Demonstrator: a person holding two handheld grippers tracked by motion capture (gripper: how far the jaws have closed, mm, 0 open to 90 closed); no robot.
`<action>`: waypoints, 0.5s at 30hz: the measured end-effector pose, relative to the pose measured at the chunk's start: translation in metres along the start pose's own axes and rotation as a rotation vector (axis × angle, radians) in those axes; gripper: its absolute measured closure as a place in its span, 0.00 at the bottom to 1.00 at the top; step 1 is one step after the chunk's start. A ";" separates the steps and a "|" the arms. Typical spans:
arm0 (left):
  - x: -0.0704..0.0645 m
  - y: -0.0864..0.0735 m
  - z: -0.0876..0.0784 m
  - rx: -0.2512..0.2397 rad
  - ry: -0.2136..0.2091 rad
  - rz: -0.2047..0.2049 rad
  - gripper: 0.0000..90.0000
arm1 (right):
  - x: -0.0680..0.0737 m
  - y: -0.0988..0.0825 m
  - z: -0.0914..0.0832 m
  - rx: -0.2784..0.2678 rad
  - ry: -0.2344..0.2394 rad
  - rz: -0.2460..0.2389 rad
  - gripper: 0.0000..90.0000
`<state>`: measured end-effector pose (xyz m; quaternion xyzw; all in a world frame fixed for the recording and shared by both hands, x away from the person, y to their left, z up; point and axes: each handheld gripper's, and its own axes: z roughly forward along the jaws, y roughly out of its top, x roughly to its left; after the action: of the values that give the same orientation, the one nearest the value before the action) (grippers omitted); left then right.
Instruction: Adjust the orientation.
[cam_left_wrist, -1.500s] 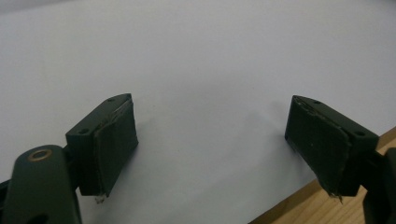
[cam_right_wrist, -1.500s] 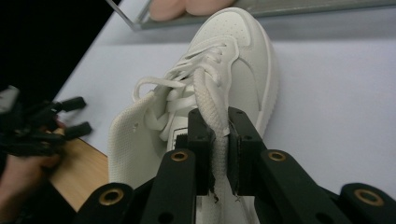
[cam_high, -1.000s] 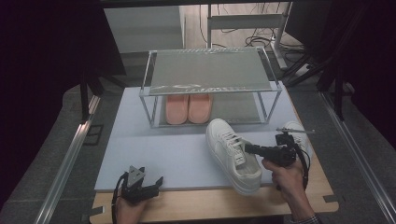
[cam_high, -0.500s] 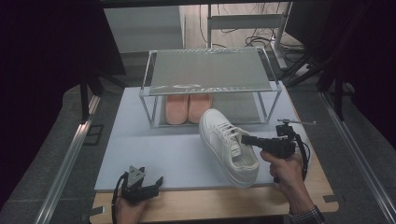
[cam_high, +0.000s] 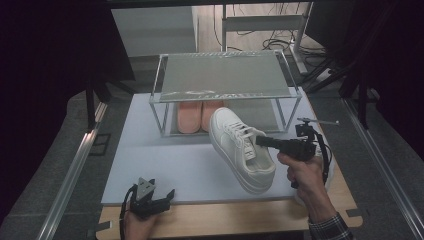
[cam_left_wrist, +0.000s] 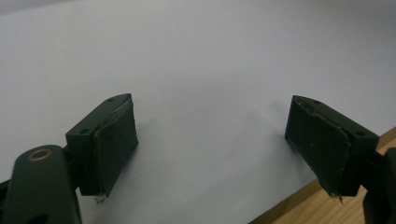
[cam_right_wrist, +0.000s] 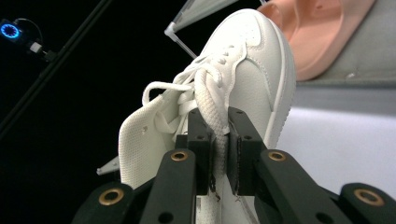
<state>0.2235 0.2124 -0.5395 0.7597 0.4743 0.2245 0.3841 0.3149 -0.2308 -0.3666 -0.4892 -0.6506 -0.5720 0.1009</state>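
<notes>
Right gripper (cam_high: 261, 141) clamps the white sneaker (cam_high: 241, 147) before the rack (cam_high: 225, 75); shelving needs careful aim; left gripper (cam_left_wrist: 212, 144) gapes, idle

Pink shoe pair (cam_high: 200, 116) under wire rack (cam_high: 225, 75), on white mat (cam_high: 150, 160).

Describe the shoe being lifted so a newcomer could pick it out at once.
Find the wire rack at the back of the white mat. Just in front of it, the right claw holds a white sneaker by its lace. Unlike the two pink slippers under the rack, it is white, laced and tilted.
</notes>
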 end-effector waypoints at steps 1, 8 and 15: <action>0.000 0.000 0.000 0.000 0.000 0.000 0.18 | 0.002 0.002 0.000 -0.001 0.004 0.000 0.91; 0.000 0.000 0.000 0.001 0.000 0.000 0.18 | 0.016 0.017 0.002 -0.012 0.026 -0.007 0.91; 0.000 0.000 0.000 0.002 -0.001 0.000 0.18 | 0.026 0.031 0.005 -0.029 0.046 -0.003 0.91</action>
<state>0.2235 0.2124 -0.5393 0.7603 0.4742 0.2237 0.3833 0.3273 -0.2167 -0.3305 -0.4765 -0.6403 -0.5927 0.1078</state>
